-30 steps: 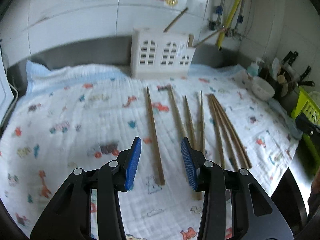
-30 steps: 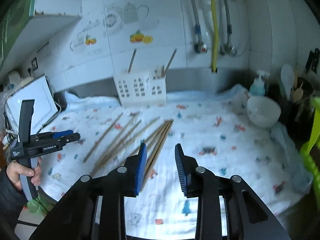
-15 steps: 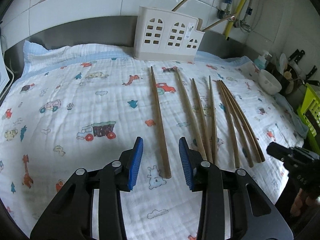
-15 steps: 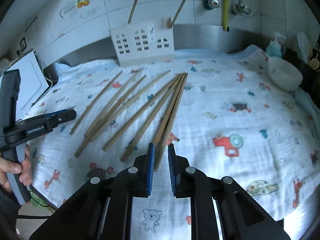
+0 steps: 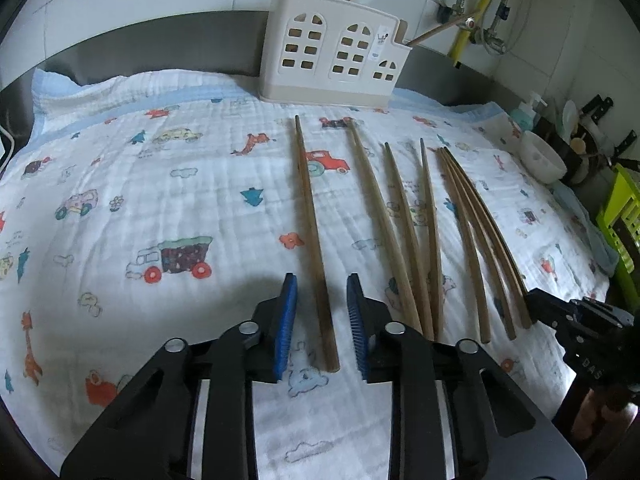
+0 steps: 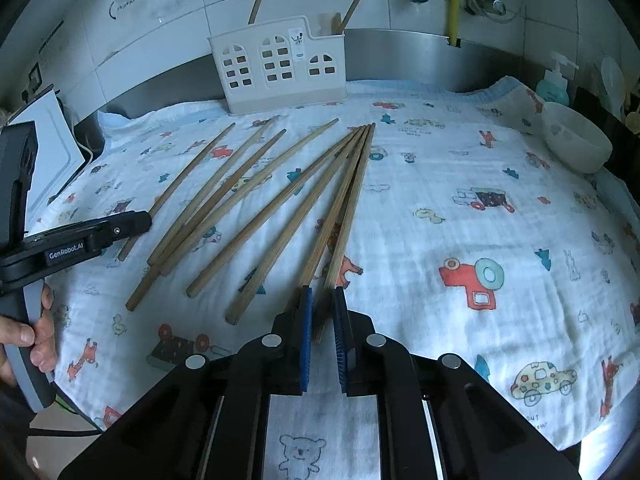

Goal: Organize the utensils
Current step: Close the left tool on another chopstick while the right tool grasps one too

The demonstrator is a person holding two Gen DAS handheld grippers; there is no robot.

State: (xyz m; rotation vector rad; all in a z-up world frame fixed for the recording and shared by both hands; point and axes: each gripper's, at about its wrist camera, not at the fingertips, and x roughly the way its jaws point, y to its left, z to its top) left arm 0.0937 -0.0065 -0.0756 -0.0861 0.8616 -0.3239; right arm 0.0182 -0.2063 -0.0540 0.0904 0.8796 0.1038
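Observation:
Several wooden chopsticks lie on a printed cloth point(image 5: 160, 184), in front of a white house-shaped holder point(image 5: 336, 52) point(image 6: 280, 68) with two sticks standing in it. My left gripper point(image 5: 321, 278) hangs low over the leftmost chopstick point(image 5: 310, 216). Its near end lies between the blue pads point(image 5: 289, 320). The jaws are closing, and a gap still shows on each side. My right gripper point(image 6: 322, 290) is shut on the near end of the rightmost chopstick point(image 6: 352, 204). Each gripper shows in the other's view: the left point(image 6: 100, 232), held by a hand point(image 6: 40, 332), and the right point(image 5: 560, 312).
A white bowl point(image 6: 576, 140) and a soap bottle point(image 6: 554, 84) stand at the right end of the counter. A green basket point(image 5: 620, 208) lies beyond them. A white appliance point(image 6: 52, 140) stands at the left. Tiled wall and pipes rise behind the holder.
Both grippers have come down close to the cloth. The right jaws have closed around the rightmost chopstick's end. The left jaws have narrowed around the leftmost chopstick.

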